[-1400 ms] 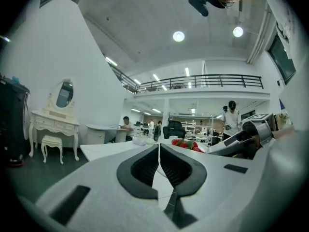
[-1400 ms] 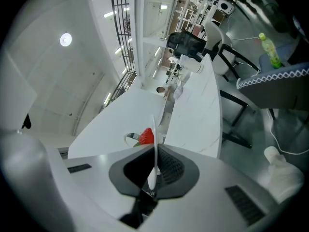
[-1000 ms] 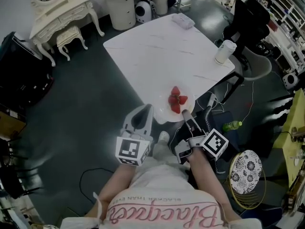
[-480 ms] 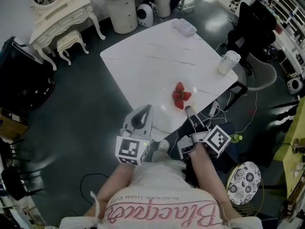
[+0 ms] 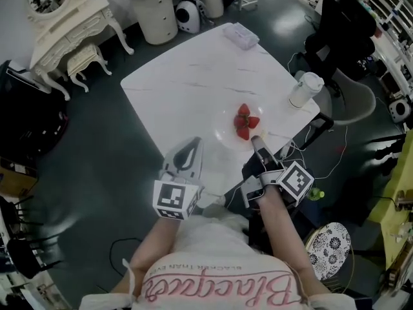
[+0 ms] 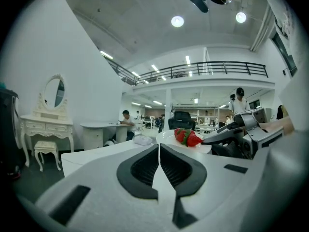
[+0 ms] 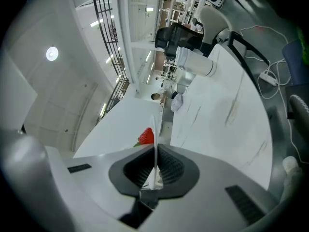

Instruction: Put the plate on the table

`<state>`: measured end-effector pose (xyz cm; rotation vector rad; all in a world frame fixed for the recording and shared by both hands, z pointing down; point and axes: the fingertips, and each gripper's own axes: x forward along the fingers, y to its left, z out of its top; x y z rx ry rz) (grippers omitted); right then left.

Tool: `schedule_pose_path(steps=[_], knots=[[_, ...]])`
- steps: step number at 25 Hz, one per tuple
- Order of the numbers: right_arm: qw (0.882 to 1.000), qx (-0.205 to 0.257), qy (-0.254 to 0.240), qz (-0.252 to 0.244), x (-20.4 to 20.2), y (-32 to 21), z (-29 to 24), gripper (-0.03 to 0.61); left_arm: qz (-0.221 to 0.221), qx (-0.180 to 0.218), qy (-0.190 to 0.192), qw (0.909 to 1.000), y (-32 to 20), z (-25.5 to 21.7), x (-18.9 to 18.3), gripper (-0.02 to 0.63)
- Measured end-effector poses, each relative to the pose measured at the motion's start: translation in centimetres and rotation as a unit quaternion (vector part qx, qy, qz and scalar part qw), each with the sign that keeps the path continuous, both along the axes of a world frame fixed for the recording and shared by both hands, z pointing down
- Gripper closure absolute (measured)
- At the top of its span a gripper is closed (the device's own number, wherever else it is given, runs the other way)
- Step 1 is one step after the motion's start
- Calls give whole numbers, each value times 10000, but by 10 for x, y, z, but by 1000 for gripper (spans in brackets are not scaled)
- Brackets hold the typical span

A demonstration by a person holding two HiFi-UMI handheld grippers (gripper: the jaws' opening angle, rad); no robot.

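- The right gripper (image 5: 256, 141) is closed on the near rim of the plate (image 5: 226, 133). In the right gripper view the thin edge of the plate stands between the two jaws, which press on it from both sides.
- The plate is over the white marble table (image 5: 193, 76), in the part near the person and near the right edge. I cannot tell if its bottom touches the table top.
- Some red strawberries (image 5: 244, 122) lie together in the middle of the plate.
- The left gripper (image 5: 195, 142) is beside the plate, on its left, over the near edge of the table. Its jaws are together and nothing is between them.
- A white cup (image 5: 303, 89) stands at the right edge of the table, well apart from the plate.
- A small pale packet (image 5: 241, 35) lies near the far corner of the table.
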<state>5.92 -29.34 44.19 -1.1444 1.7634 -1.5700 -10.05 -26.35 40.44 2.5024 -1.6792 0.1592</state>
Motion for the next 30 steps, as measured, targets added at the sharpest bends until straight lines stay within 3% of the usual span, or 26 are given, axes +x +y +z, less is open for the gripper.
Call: schedule_pose_path(steps=[10, 20, 30], knots=[[9998, 24, 138, 135, 22, -73, 16, 568, -71, -107, -54, 9999, -49, 15, 2, 601], [9983, -474, 343, -61, -1, -69, 77, 568, 41, -389, -118, 9992, -70, 40, -14, 601], [9917, -917, 898, 125, 17, -91, 138, 568, 399, -675, -81, 9969, -86, 70, -3, 601]])
